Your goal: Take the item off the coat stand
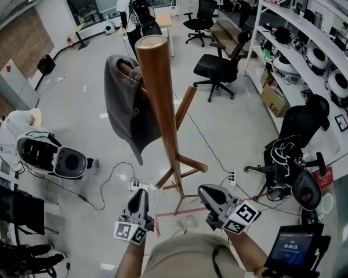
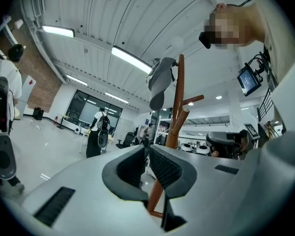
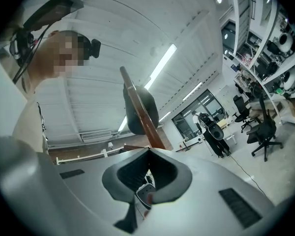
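A tall brown wooden coat stand point(image 1: 160, 97) rises in the middle of the head view, with a grey cloth item point(image 1: 123, 106) hanging from a peg on its left side. Both grippers are low and close to my body, short of the stand's feet. The left gripper point(image 1: 139, 194) is shut and empty, and the right gripper point(image 1: 206, 191) is also shut with nothing held. In the left gripper view the closed gripper point(image 2: 146, 149) points up at the stand point(image 2: 179, 100) and the grey item point(image 2: 160, 80). The right gripper point(image 3: 148, 151) points at the stand point(image 3: 142, 114) and the item point(image 3: 137, 109) from the other side.
A white machine point(image 1: 49, 154) sits on the floor at left, with cables point(image 1: 113, 181) running to the stand's base. Black office chairs point(image 1: 220, 68) point(image 1: 296, 138) and shelving point(image 1: 313, 45) fill the right. A person with a backpack point(image 1: 133, 13) stands far back. A small screen point(image 1: 293, 247) is at bottom right.
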A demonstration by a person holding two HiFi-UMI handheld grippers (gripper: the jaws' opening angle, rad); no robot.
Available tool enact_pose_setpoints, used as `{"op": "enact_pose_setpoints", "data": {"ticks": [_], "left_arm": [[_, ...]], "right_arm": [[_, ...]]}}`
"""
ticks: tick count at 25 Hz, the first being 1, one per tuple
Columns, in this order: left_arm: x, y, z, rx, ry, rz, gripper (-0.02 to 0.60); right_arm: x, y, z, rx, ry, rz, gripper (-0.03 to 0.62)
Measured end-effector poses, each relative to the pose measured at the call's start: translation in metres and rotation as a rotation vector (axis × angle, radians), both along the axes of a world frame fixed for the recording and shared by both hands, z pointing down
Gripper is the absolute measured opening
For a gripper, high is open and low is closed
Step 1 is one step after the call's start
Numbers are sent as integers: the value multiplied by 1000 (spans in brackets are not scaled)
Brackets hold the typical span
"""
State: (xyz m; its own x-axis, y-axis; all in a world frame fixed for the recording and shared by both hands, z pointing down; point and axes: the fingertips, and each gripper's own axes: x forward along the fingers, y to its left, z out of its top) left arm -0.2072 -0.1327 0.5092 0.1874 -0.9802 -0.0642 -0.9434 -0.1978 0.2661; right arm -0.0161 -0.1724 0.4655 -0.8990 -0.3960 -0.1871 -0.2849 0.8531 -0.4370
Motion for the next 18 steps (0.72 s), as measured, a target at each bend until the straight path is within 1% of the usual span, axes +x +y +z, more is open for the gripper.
{"op": "enact_pose_setpoints", "data": {"ticks": [5,10,14,18], "left_arm": [[-5,-10,-9,9,16,-51,20],[-7,-17,-28,33,2,-60,23],[-13,-27,-43,62,0,-52,27],[-12,-42,-51,79,-11,-30,52]], "right_arm": [[-2,-9,7,-20,-13,-54,15],[-9,-3,0,-3,-22,-118,15],[-16,-6,-8,14,-20,-117,15],[-14,-11,-11,12,-30,-87,15]]}}
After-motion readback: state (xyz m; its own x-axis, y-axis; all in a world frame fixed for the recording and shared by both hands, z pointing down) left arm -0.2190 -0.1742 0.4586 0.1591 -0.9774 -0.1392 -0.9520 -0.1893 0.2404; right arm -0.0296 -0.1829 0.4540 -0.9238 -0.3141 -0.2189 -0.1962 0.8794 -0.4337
